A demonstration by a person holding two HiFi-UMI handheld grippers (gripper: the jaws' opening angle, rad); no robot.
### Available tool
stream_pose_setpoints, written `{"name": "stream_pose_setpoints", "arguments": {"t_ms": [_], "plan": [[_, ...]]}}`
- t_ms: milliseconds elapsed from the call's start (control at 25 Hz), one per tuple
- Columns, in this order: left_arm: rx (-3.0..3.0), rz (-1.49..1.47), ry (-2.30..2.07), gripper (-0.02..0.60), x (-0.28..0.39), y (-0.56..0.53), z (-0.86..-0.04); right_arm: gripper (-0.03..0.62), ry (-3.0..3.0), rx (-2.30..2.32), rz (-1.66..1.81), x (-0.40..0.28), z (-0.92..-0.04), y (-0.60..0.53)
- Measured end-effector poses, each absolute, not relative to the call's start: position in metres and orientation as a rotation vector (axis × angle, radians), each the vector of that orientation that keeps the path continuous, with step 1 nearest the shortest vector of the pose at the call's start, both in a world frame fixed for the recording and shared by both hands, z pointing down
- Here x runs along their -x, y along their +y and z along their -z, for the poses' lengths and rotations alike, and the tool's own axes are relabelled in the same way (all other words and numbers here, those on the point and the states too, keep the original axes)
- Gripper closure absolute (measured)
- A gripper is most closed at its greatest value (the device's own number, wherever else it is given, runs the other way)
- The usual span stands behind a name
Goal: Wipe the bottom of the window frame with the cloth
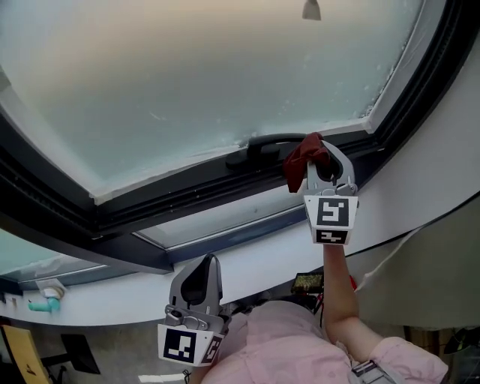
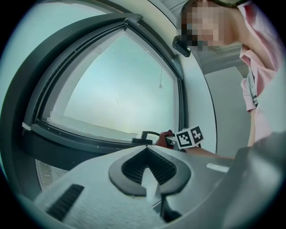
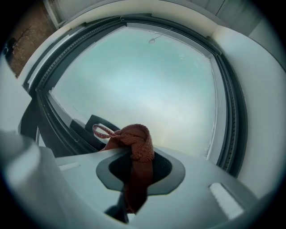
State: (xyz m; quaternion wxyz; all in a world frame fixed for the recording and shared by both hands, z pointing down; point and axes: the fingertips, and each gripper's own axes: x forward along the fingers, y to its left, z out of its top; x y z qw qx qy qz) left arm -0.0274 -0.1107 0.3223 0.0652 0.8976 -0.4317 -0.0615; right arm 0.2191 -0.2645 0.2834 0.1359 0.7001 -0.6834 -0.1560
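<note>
The dark window frame runs below frosted glass, with a black handle on its bottom rail. My right gripper is raised to that rail just right of the handle and is shut on a dark red cloth. In the right gripper view the cloth bunches out between the jaws, with the handle just beyond it. My left gripper hangs low by the white sill, shut and holding nothing. The left gripper view shows its pads together, and the cloth far off by the handle.
A white curved sill lies below the frame. A turquoise fitting sits at the far left. A dark cable crosses the white wall at right. A small pull weight hangs at the top of the glass.
</note>
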Motion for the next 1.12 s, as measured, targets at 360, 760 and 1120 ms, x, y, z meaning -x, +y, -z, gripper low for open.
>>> {"name": "stream_pose_setpoints", "arguments": {"t_ms": [360,760,1120], "plan": [[-2.709,0.186,-1.282,0.581,0.046,-0.106,-0.323,0.529,-2.028,-1.771,0.477,-0.141,-0.315,-0.267],[-2.712,0.190,-1.265,0.582,0.065,-0.095,-0.326,0.526,-1.999,-1.755,0.449,-0.139,-0.318,-0.269],[-2.718,0.186,-1.271,0.581,0.086,-0.085,-0.328,0.526,-2.038,-1.807,0.424,-0.141,-0.318,-0.269]]}}
